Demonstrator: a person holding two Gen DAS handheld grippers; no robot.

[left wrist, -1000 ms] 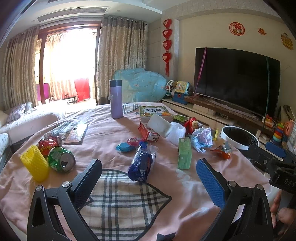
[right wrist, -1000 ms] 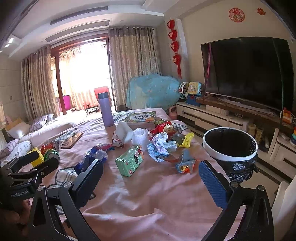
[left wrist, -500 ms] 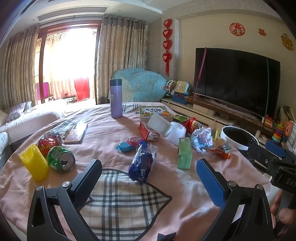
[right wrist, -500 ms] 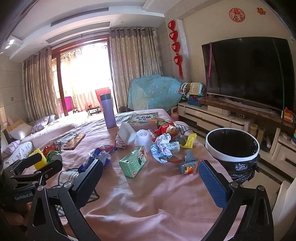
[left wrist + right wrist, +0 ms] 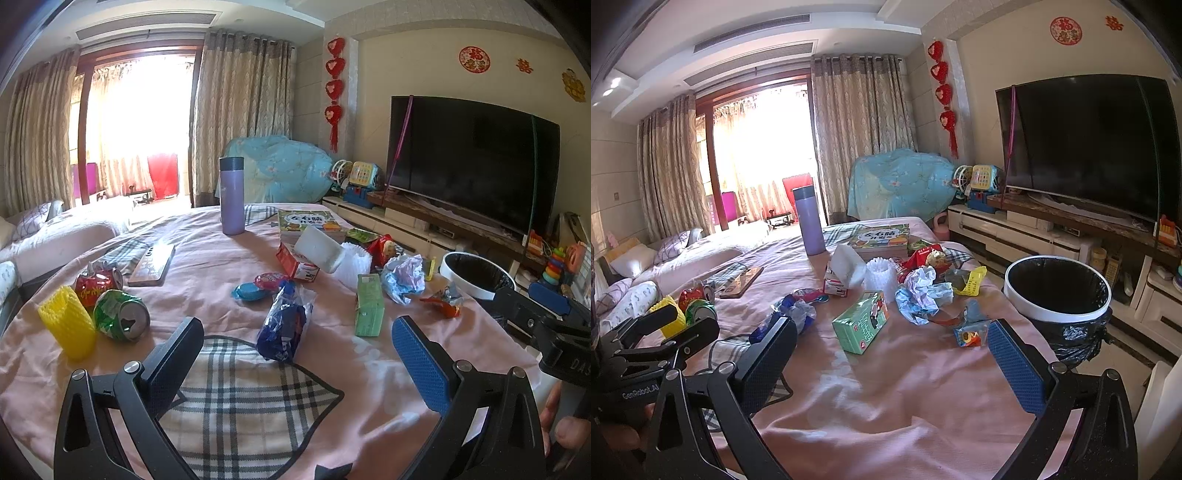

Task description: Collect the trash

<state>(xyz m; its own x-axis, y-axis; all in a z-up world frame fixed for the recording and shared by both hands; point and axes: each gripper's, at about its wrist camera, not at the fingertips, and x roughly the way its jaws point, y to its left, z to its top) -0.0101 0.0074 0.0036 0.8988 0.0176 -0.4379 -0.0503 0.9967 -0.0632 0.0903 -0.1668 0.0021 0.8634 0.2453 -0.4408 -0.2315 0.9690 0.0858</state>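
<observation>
Hovering with my left gripper (image 5: 295, 354) and right gripper (image 5: 892, 354) both spread wide and empty, I judge nothing is collected: the litter, green carton (image 5: 861, 322) included, lies on the pink tablecloth (image 5: 905, 387) beside the lined bin (image 5: 1058, 291).

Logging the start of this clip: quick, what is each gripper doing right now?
Left gripper: open, holding nothing.
Right gripper: open, holding nothing.

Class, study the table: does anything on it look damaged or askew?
Yes. The green can lies on its side, crushed, beside a dented red can. A green carton lies flat, with crumpled paper just past it.
</observation>
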